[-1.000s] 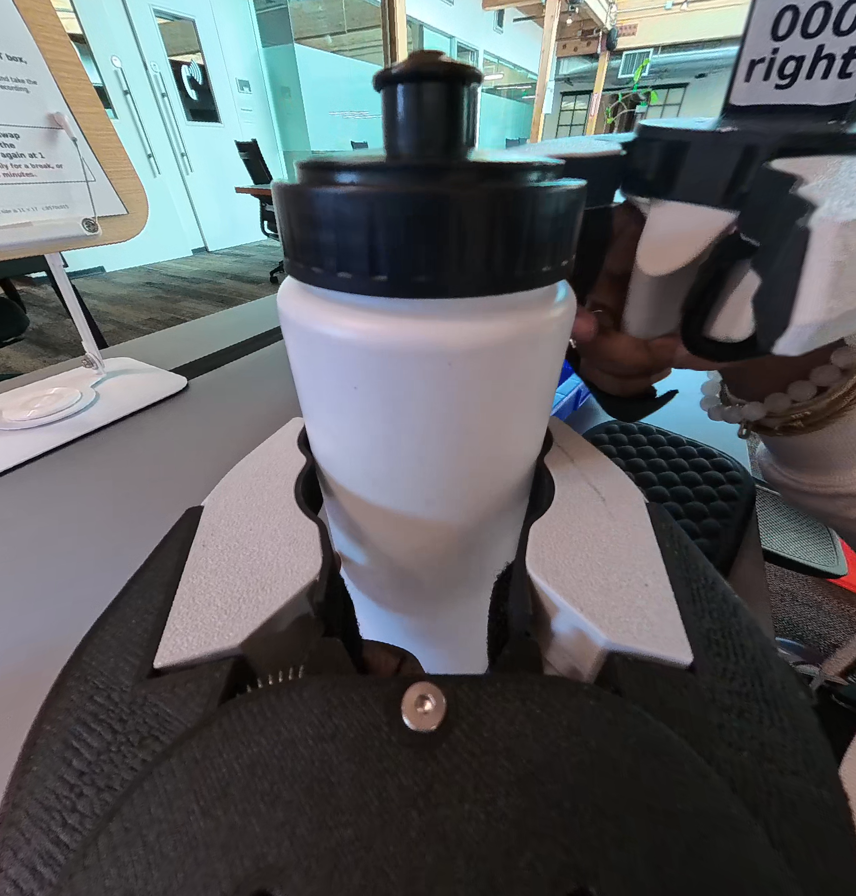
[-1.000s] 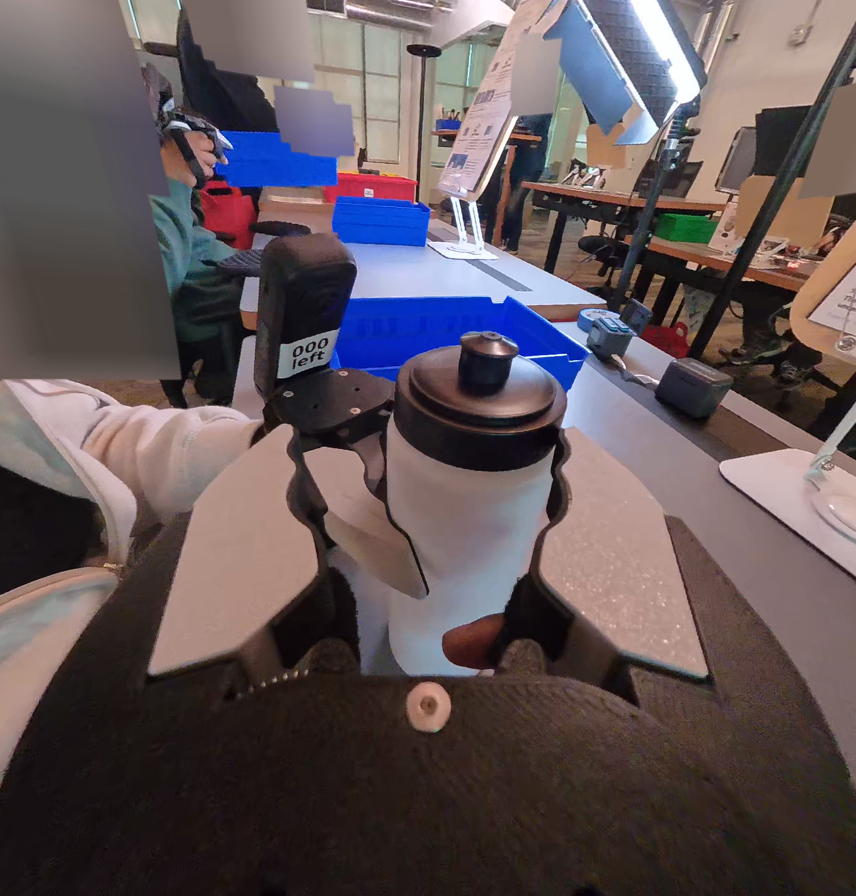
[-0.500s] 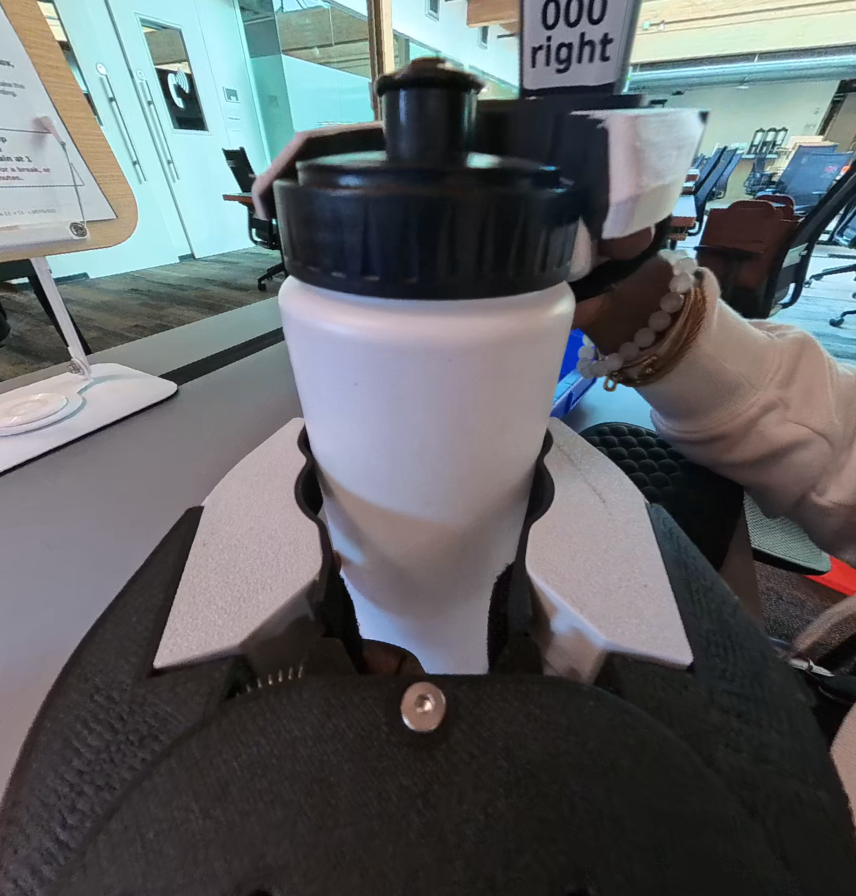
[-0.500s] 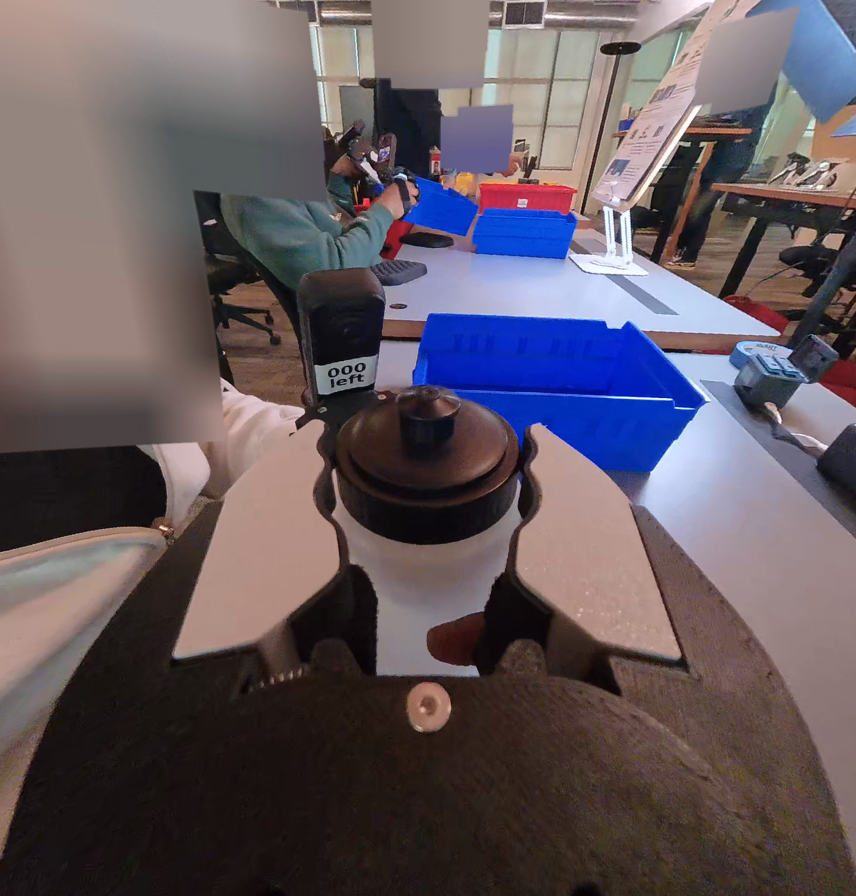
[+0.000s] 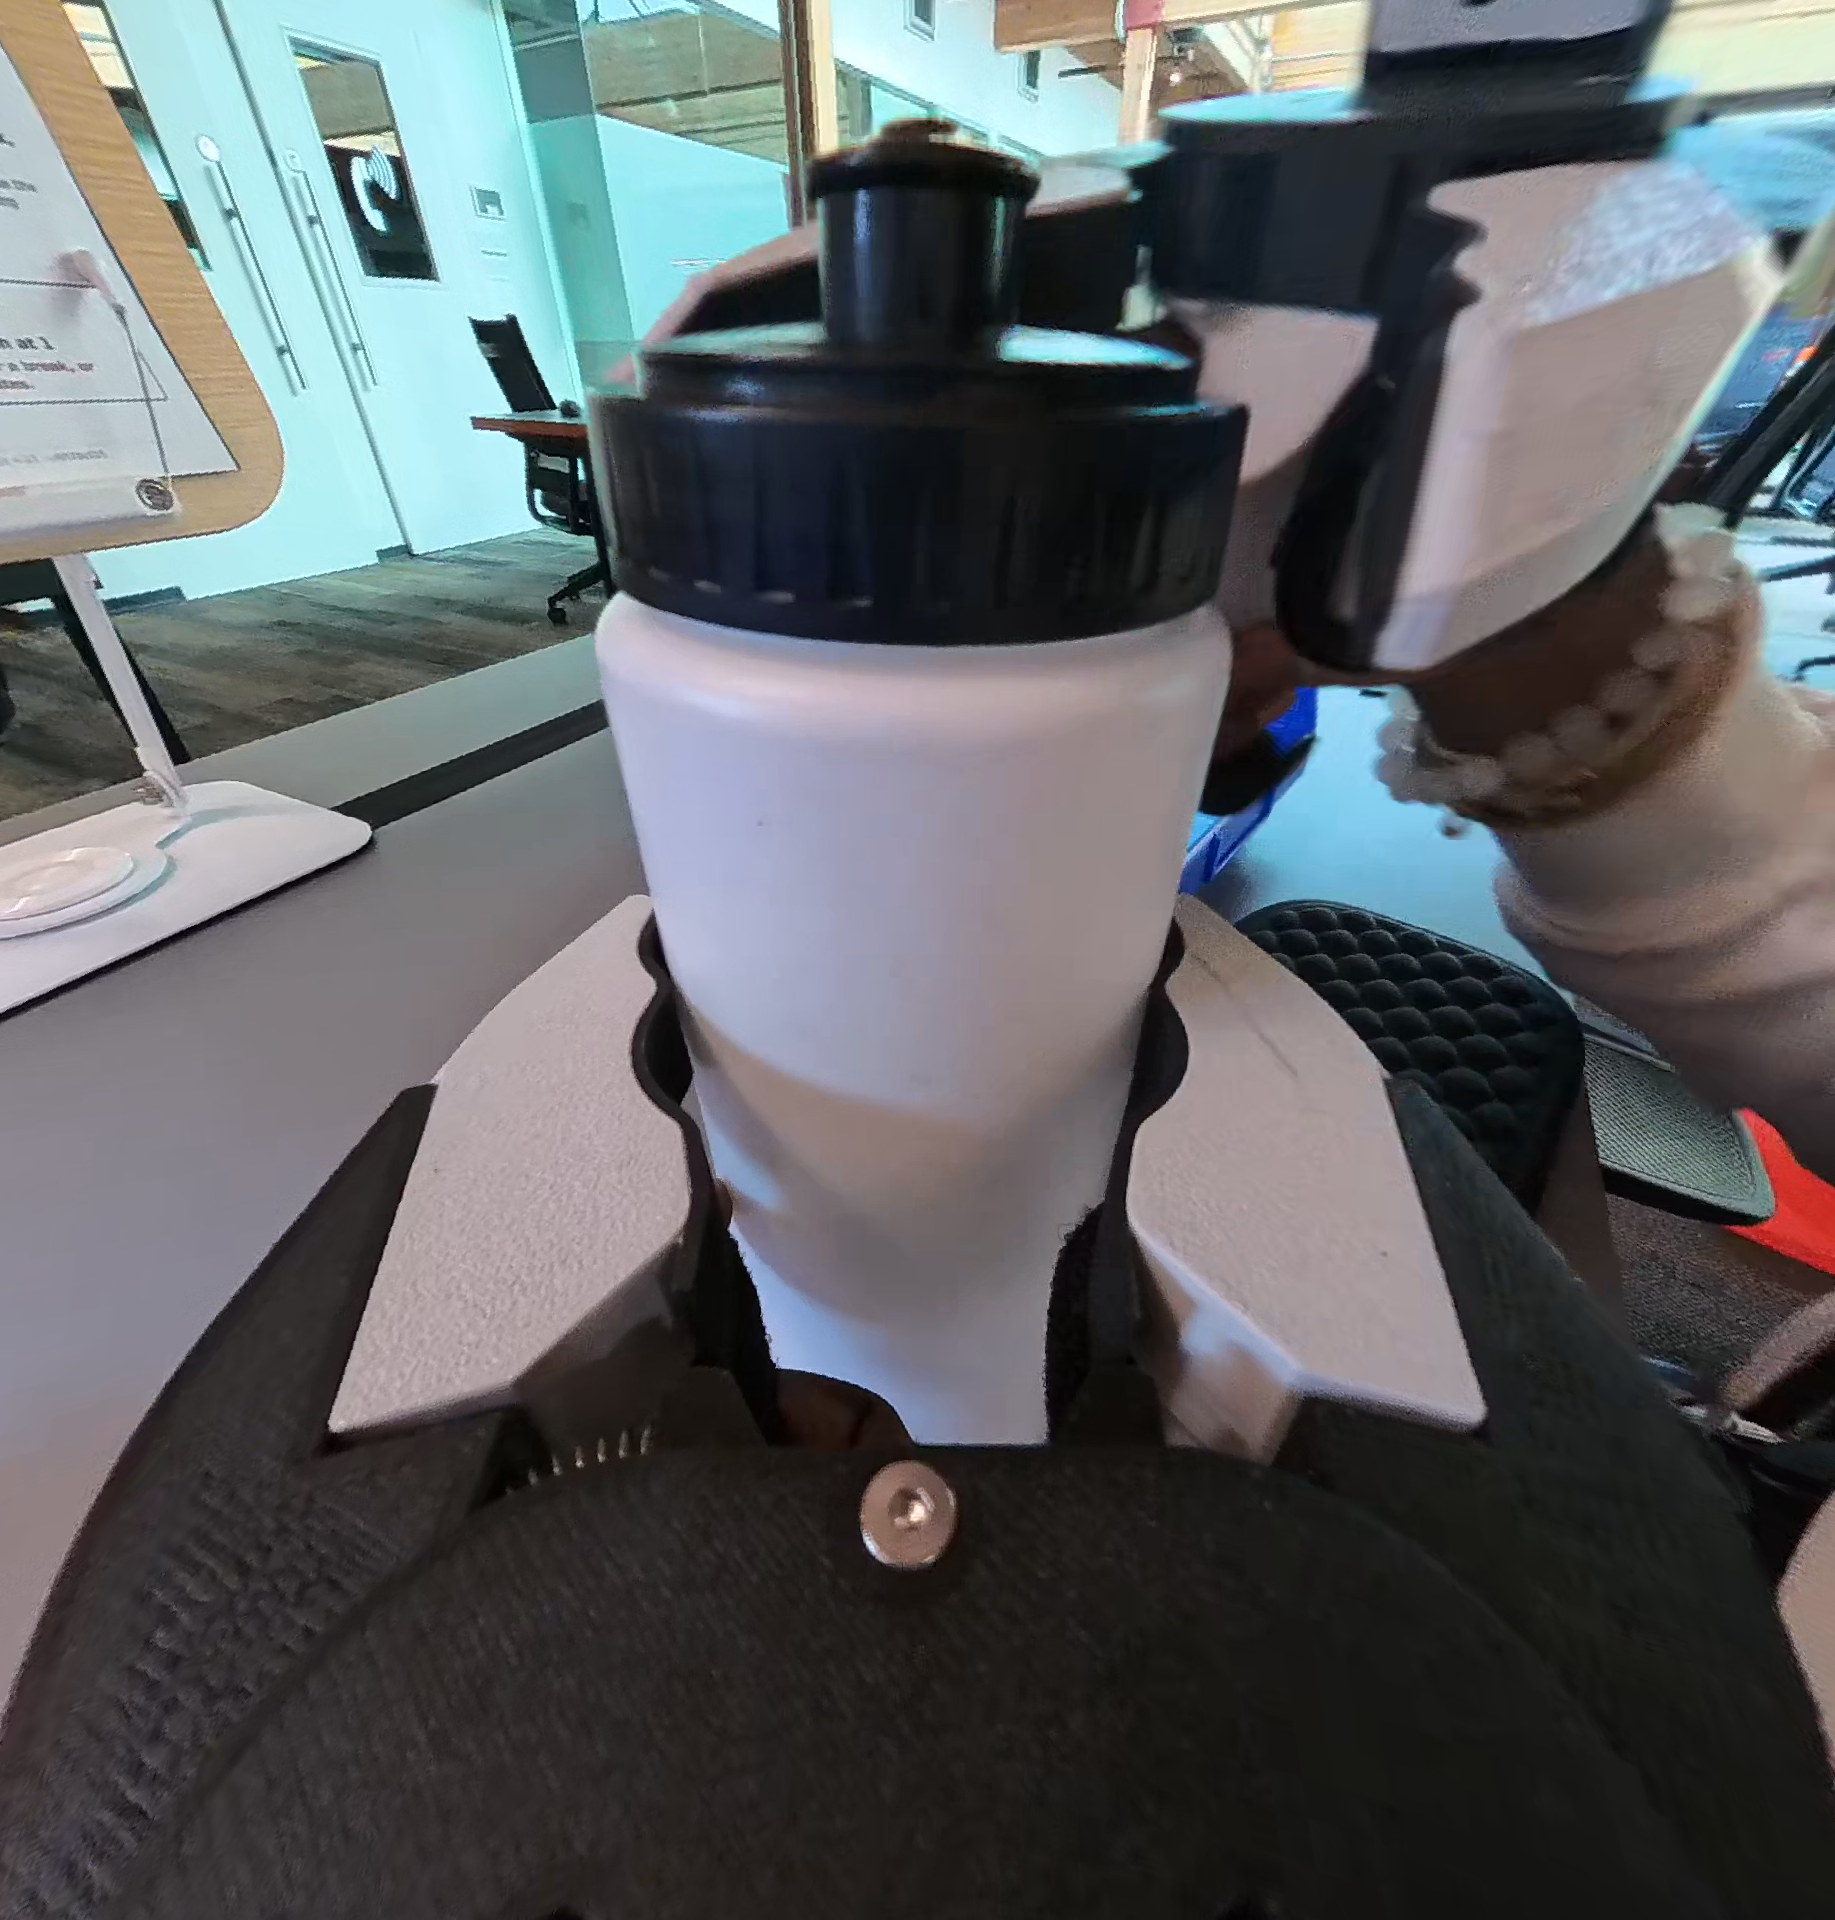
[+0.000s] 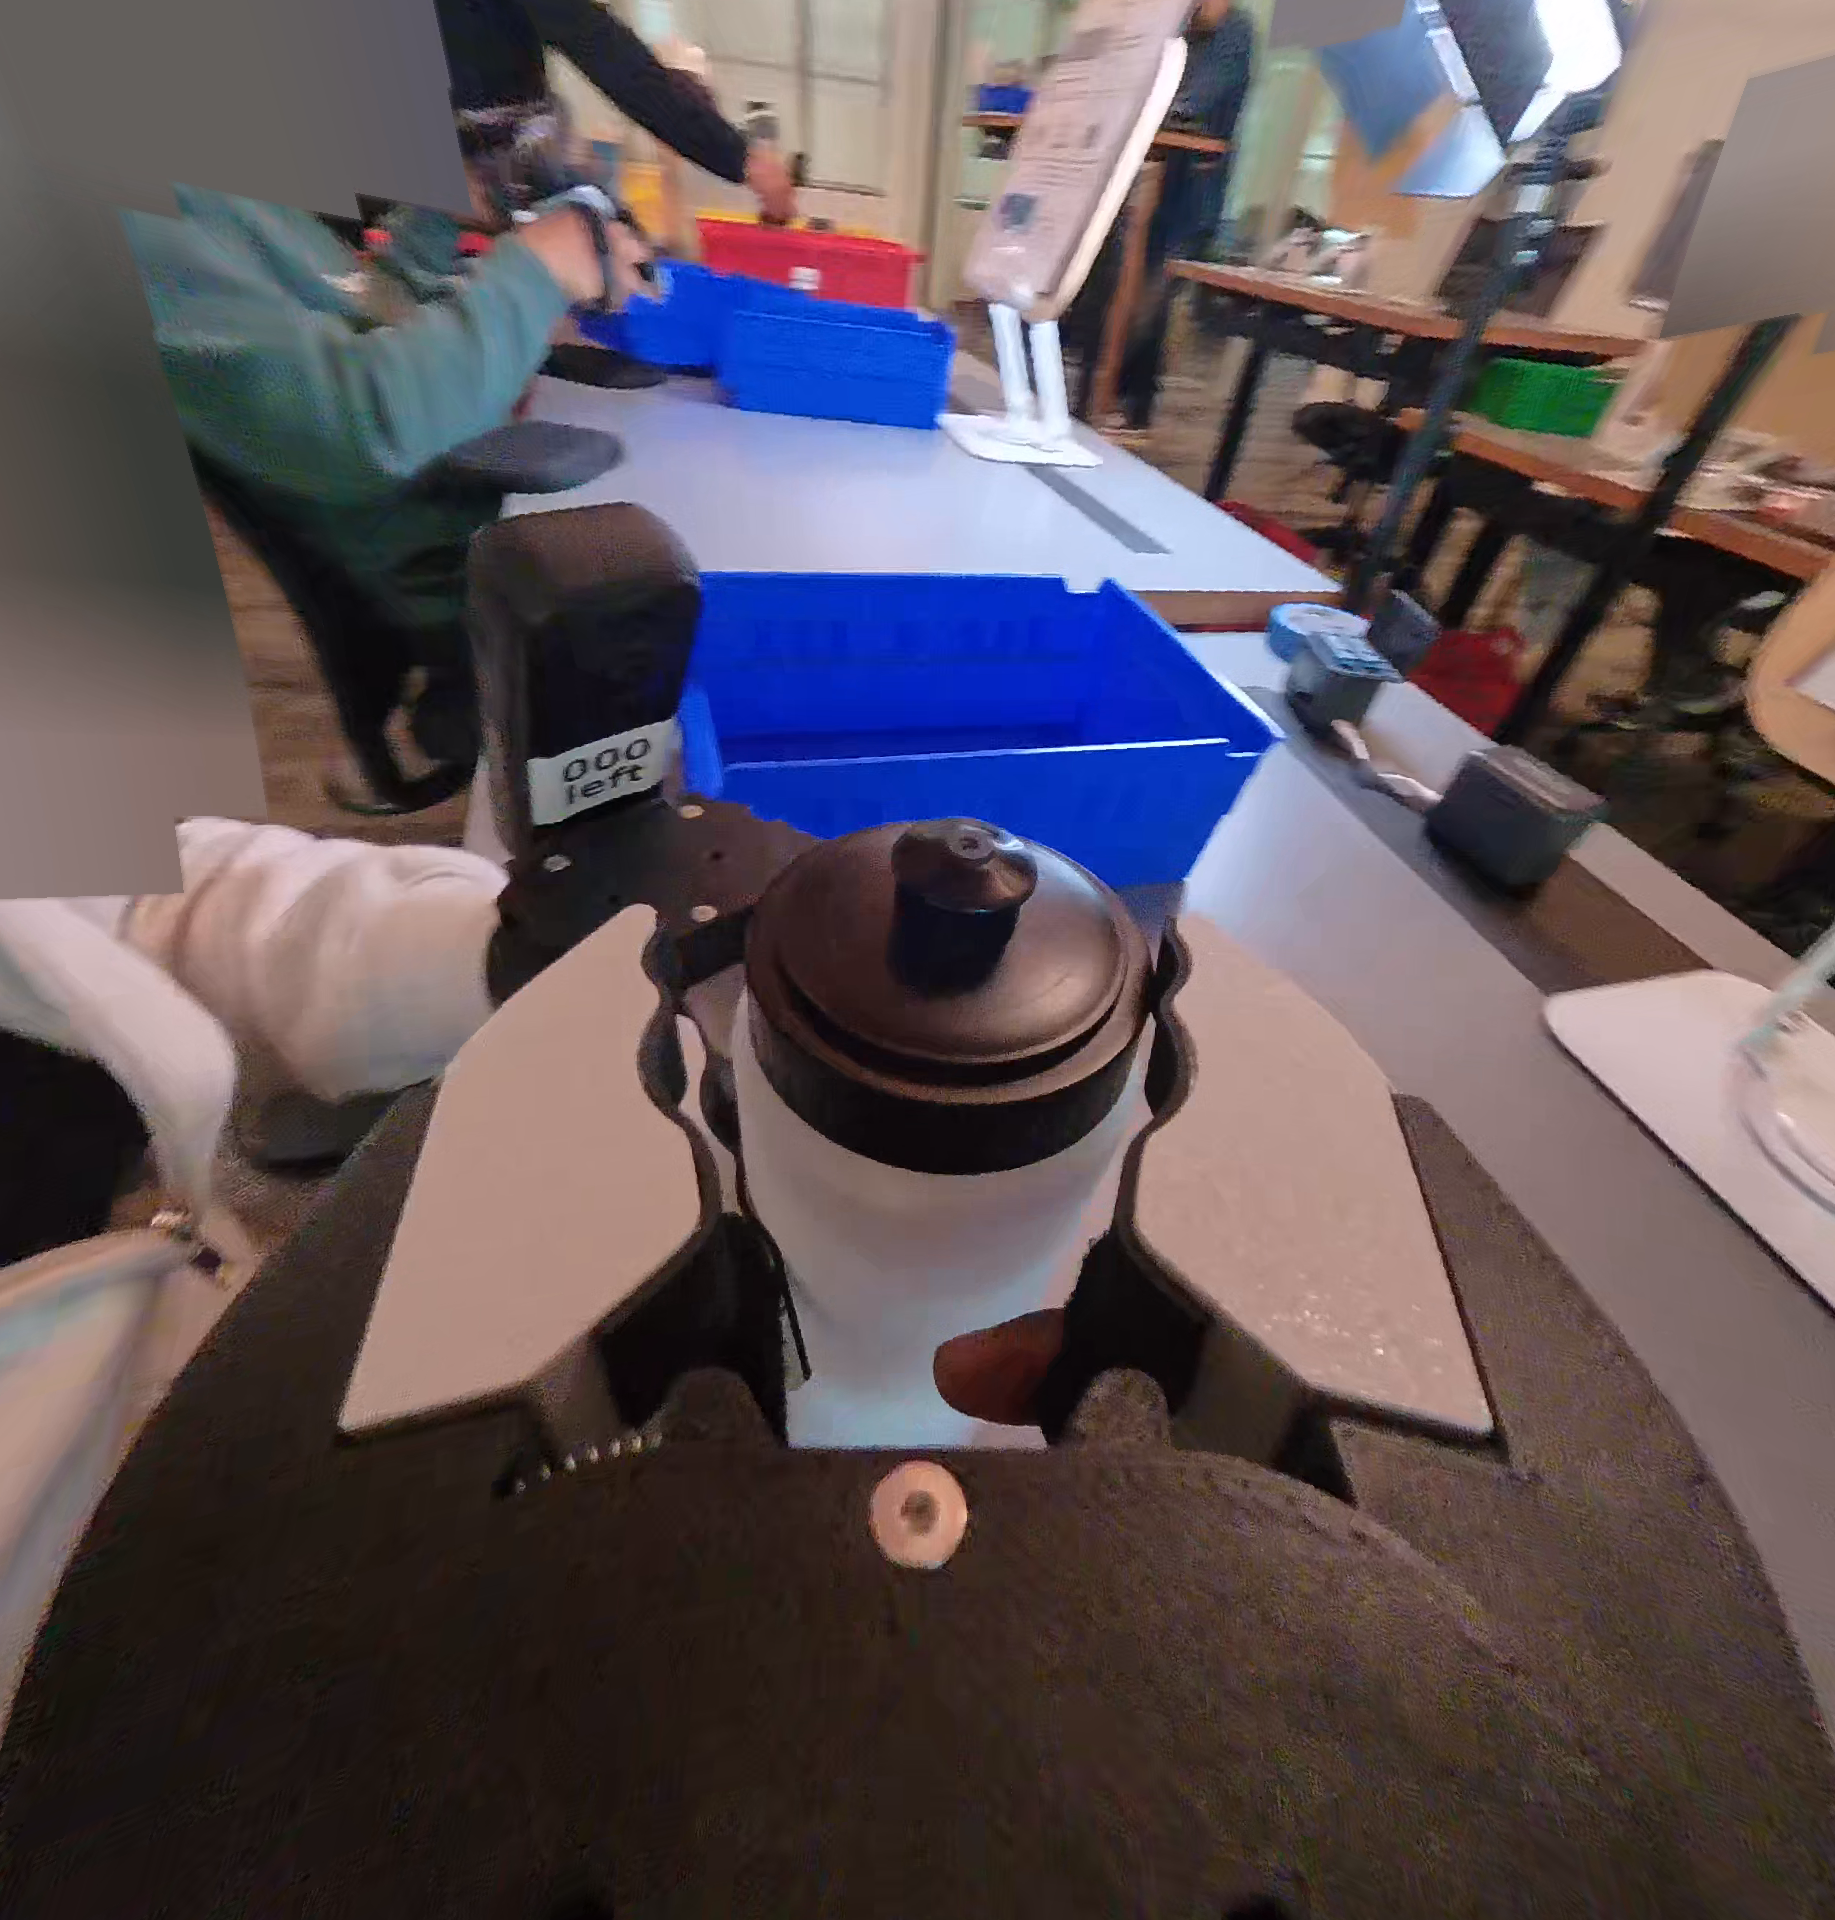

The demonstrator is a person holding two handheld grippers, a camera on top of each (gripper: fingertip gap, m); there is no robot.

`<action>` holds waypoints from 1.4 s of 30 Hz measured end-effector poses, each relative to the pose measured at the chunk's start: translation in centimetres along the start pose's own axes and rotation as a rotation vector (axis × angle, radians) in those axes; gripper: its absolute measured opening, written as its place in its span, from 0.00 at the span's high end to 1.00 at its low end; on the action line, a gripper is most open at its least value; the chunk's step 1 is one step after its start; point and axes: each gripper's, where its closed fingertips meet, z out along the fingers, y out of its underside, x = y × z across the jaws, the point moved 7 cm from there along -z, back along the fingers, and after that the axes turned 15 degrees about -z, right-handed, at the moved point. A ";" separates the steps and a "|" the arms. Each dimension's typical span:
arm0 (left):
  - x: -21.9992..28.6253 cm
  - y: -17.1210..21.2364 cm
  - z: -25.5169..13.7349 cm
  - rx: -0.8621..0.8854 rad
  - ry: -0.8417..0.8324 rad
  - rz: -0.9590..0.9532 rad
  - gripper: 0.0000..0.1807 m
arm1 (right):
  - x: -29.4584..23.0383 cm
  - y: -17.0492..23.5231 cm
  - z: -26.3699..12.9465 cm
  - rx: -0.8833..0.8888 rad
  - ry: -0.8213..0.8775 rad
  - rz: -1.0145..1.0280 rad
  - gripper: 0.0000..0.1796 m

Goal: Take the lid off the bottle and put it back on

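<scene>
White bottle, black lid seated, held upright in two grippers above a grey table.

Bottle [image 5: 913,883]: white body, long axis vertical, spout end up; held at the table's near edge. Lid [image 5: 918,509]: black, ribbed skirt, pull spout on top, sitting level on the neck with no gap showing. Left gripper [image 5: 908,1081]: fingers closed against the narrowed lower body, judged to be steadying the bottle so it cannot turn. Right gripper [image 6: 918,1023]: its fingers flank the lid's skirt left and right, jaws narrow around it; firm contact cannot be told, though the placement suits twisting. Grey table [image 5: 217,1039]: sign stand [image 5: 144,862] to the left. Blue bin [image 6: 980,727]: beyond the bottle in the right wrist view; grey boxes [image 6: 1510,816] far right. Person in a green sleeve [image 6: 341,353]: at the far table.
</scene>
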 end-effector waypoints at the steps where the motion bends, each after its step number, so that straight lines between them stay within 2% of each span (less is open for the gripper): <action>1: 0.0 0.0 0.0 -0.001 0.007 0.001 0.52 | 0.3 0.1 0.0 0.023 -0.084 -0.004 0.50; 3: 0.1 0.0 0.0 0.001 0.026 0.003 0.52 | 1.0 0.3 0.1 0.063 -0.179 -0.025 0.55; 6: 0.0 0.0 0.0 0.005 0.008 -0.004 0.53 | 1.3 0.6 0.4 0.104 -0.181 -0.025 0.57; 9: 0.0 0.0 0.1 0.004 -0.060 0.015 0.53 | 0.9 0.7 0.4 0.111 -0.036 0.037 0.57; 13: 0.4 0.2 0.1 0.004 -0.110 0.044 0.52 | -0.7 0.2 0.4 -0.006 0.262 0.061 0.58; 15: 0.4 0.2 0.1 0.007 -0.099 0.046 0.52 | -1.0 -0.2 0.5 -0.053 0.308 0.055 0.58; 18: 0.3 0.2 0.0 0.002 -0.051 0.037 0.52 | -0.4 -0.1 0.5 -0.094 0.137 -0.031 0.55; 20: 0.3 0.2 0.1 -0.003 -0.005 0.033 0.52 | -0.2 0.1 0.5 -0.033 -0.077 -0.046 0.47; 21: 0.4 0.3 0.1 -0.005 0.021 0.032 0.52 | 0.0 0.3 0.5 0.004 -0.162 -0.036 0.47; 23: 0.6 0.3 0.1 -0.008 0.044 0.027 0.52 | 0.8 0.6 0.5 0.080 -0.218 -0.039 0.56; 25: 0.6 0.4 0.0 -0.005 0.036 0.031 0.52 | 0.7 0.9 0.6 0.149 -0.230 -0.024 0.57; 28: 0.7 0.4 0.1 0.005 -0.022 0.034 0.52 | 0.3 1.1 0.6 0.175 -0.104 0.022 0.57; 33: 1.1 0.5 0.1 -0.001 -0.082 0.052 0.52 | -1.3 0.4 0.5 0.026 0.244 0.060 0.57; 35: 1.1 0.5 0.0 0.007 -0.077 0.055 0.52 | -1.6 0.3 0.6 0.000 0.274 0.064 0.57; 38: 1.0 0.5 0.0 0.013 -0.053 0.052 0.52 | -1.1 0.3 0.5 -0.014 0.174 0.034 0.56; 40: 1.0 0.6 0.0 0.007 -0.002 0.043 0.52 | -1.0 0.4 0.4 0.017 -0.038 0.016 0.48; 41: 1.0 0.6 0.0 0.004 0.015 0.039 0.52 | -0.8 0.6 0.2 0.047 -0.122 0.034 0.47; 42: 1.0 0.6 0.0 0.000 0.026 0.037 0.52 | -0.3 0.7 0.1 0.079 -0.163 0.048 0.52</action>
